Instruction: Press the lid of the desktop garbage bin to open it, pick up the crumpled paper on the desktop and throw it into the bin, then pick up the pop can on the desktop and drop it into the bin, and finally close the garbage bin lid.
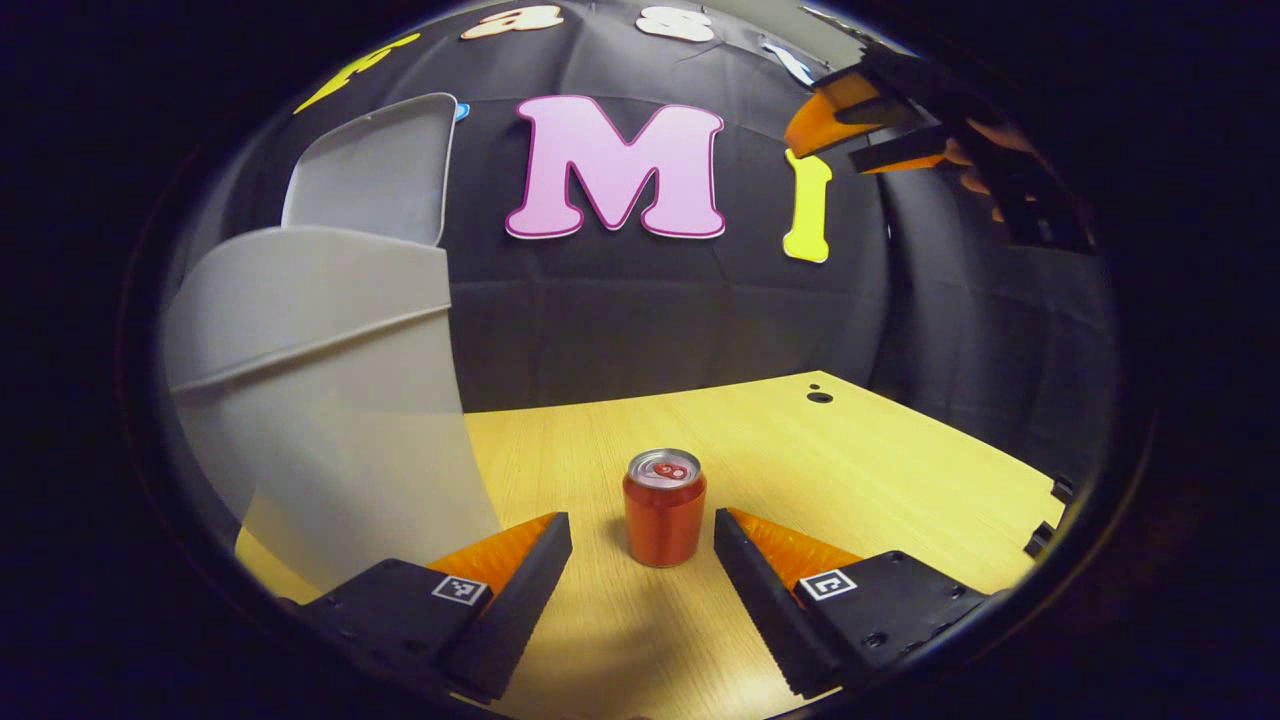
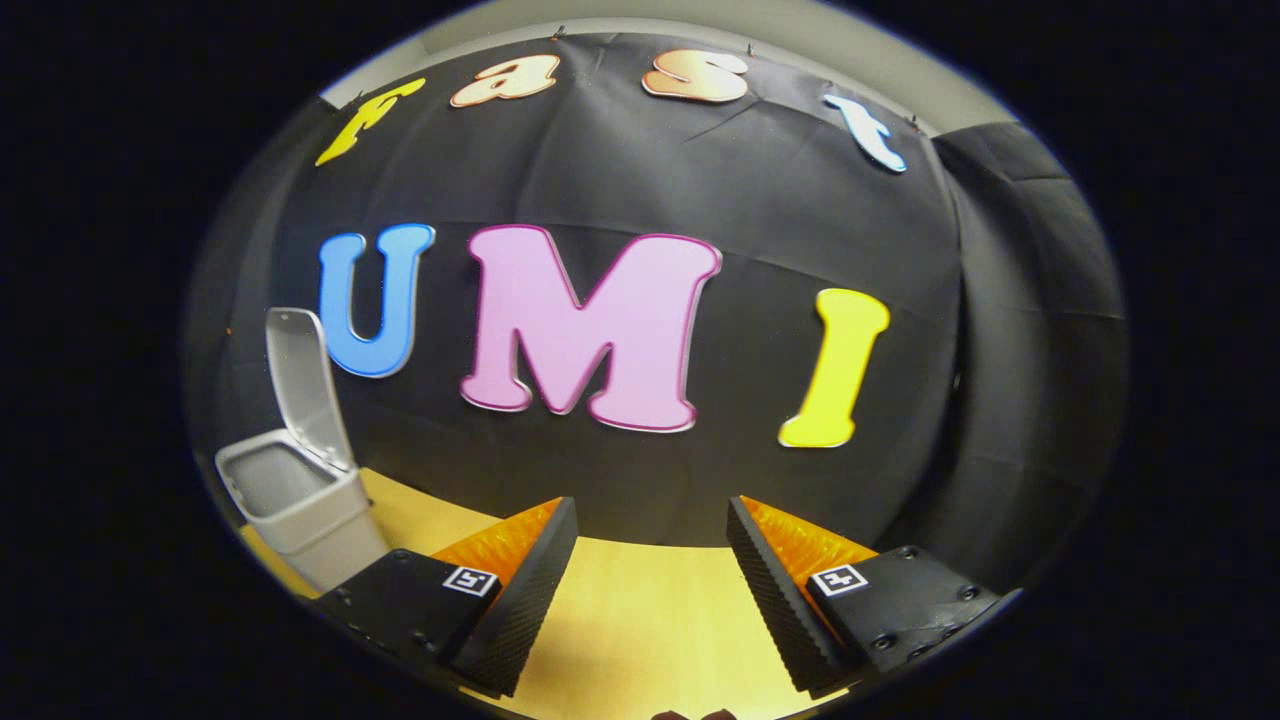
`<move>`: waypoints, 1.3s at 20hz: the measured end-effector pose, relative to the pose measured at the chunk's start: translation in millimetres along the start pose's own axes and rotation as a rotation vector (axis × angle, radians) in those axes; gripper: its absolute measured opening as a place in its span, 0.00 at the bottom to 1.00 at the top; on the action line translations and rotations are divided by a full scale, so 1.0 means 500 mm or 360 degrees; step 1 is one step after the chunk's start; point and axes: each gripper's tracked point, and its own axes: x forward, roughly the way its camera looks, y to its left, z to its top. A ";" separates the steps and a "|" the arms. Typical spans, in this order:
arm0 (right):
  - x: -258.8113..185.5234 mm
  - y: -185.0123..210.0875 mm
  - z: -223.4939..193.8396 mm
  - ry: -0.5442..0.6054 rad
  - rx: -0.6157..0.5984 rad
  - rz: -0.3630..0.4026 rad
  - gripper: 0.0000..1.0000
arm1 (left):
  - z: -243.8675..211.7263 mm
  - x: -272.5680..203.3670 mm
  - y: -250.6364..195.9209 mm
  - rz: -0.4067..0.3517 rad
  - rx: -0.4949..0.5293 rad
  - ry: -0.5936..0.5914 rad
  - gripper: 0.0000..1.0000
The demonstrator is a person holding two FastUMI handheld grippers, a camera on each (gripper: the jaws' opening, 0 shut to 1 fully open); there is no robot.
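A red pop can (image 1: 664, 510) stands upright on the wooden desktop (image 1: 880, 460), just ahead of my left gripper (image 1: 642, 530), which is open with a finger to each side of the can and not touching it. The grey garbage bin (image 1: 320, 400) rises close on the left, its lid (image 1: 375, 165) tipped up and open. In the right gripper view the same bin (image 2: 295, 500) sits far left with its lid (image 2: 305, 385) raised. My right gripper (image 2: 652, 525) is open with nothing between its fingers; it also hangs high at the upper right of the left gripper view as the right gripper (image 1: 860, 125).
The desktop ends at a black cloth wall behind. A small dark hole (image 1: 819, 397) marks the desk's far right part. Black brackets (image 1: 1050, 515) sit on the desk's right edge. A hand (image 1: 975, 150) holds the far gripper.
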 end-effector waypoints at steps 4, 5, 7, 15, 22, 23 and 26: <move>0.003 -0.062 -0.070 0.0048 -0.0024 -0.0095 0.97 | -0.051 0.084 -0.019 -0.0026 -0.0005 0.0036 0.97; 0.009 -0.075 -0.091 0.0083 -0.0048 -0.0119 0.97 | -0.055 0.101 -0.020 -0.0028 0.0003 0.0038 0.97; 0.024 -0.091 -0.138 0.0141 -0.0026 -0.0149 0.97 | -0.070 0.139 -0.022 -0.0047 0.0022 0.0034 0.97; 0.017 -0.135 -0.186 0.0215 -0.0002 -0.0196 0.97 | -0.037 0.157 -0.038 -0.0089 0.0102 0.0073 0.89; -0.006 -0.151 -0.133 0.0189 0.0032 -0.0207 0.97 | 0.192 0.011 -0.083 -0.0148 0.0134 -0.0059 0.88; -0.012 -0.153 -0.123 0.0186 0.0039 -0.0209 0.97 | 0.228 -0.009 -0.087 -0.0156 0.0118 -0.0081 0.88; -0.040 -0.157 -0.075 0.0151 0.0053 -0.0209 0.97 | 0.383 -0.081 -0.073 -0.0126 0.0113 -0.0185 0.88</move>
